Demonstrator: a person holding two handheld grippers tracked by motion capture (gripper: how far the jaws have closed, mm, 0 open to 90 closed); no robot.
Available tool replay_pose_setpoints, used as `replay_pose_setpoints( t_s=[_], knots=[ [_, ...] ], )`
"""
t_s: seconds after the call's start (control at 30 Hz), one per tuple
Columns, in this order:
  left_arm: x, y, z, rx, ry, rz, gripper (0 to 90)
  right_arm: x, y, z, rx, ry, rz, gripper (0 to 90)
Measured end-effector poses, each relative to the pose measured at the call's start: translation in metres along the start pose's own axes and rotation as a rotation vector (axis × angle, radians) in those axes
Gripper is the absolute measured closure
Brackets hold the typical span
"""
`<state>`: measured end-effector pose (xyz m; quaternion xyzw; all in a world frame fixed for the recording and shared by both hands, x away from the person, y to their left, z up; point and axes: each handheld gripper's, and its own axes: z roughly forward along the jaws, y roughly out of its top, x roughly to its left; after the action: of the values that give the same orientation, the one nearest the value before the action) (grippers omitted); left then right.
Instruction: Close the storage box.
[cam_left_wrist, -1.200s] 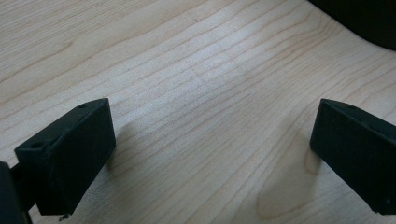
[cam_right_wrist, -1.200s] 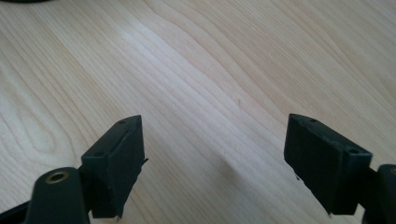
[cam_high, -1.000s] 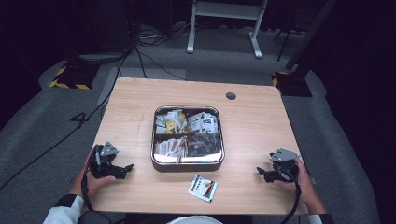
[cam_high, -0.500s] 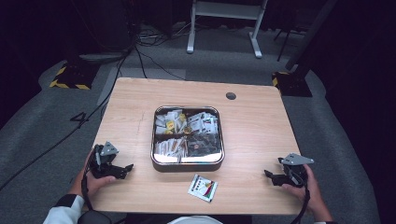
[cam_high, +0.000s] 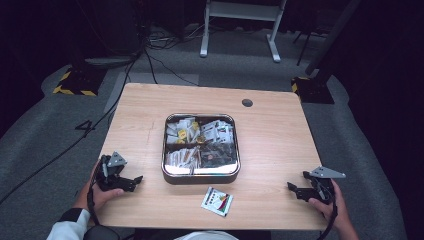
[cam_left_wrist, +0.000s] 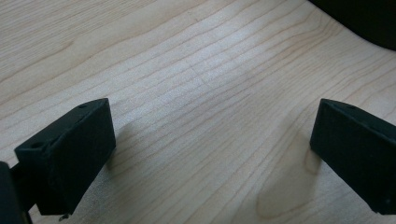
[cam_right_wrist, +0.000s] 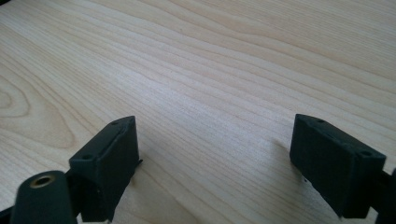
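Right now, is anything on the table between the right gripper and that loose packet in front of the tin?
Nothing visible: bare table lies between the right gripper and the packet. The tin sits behind that line, and the jaws stand open and empty.

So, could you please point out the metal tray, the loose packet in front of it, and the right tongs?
metal tray (cam_high: 201, 177): high view, on its near rim.
loose packet (cam_high: 217, 201): high view, on the middle of its printed face.
right tongs (cam_high: 295, 190): high view, midway between the fingertips.
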<state>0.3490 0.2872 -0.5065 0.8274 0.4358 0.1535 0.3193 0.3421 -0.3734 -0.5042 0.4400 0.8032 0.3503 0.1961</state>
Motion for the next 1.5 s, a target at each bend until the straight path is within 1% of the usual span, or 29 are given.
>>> replay_pose_setpoints(
  t_s=[0.37, 0.53, 1.5],
  knots=[
    [-0.0002, 0.0000, 0.0003, -0.003, 0.001, -0.002, 0.3, 0.0006, 0.0009, 0.0011, 0.003, -0.009, 0.008, 15.2],
    [0.0002, 0.0006, 0.0007, -0.002, 0.000, 0.003, 0.2, 0.0009, 0.0011, 0.0013, 0.003, -0.014, 0.011, 15.2],
    [0.0001, 0.0008, 0.0008, -0.002, 0.001, 0.001, 0.2, 0.0005, 0.0015, 0.0017, 0.002, -0.016, 0.013, 15.1]
  ],
)
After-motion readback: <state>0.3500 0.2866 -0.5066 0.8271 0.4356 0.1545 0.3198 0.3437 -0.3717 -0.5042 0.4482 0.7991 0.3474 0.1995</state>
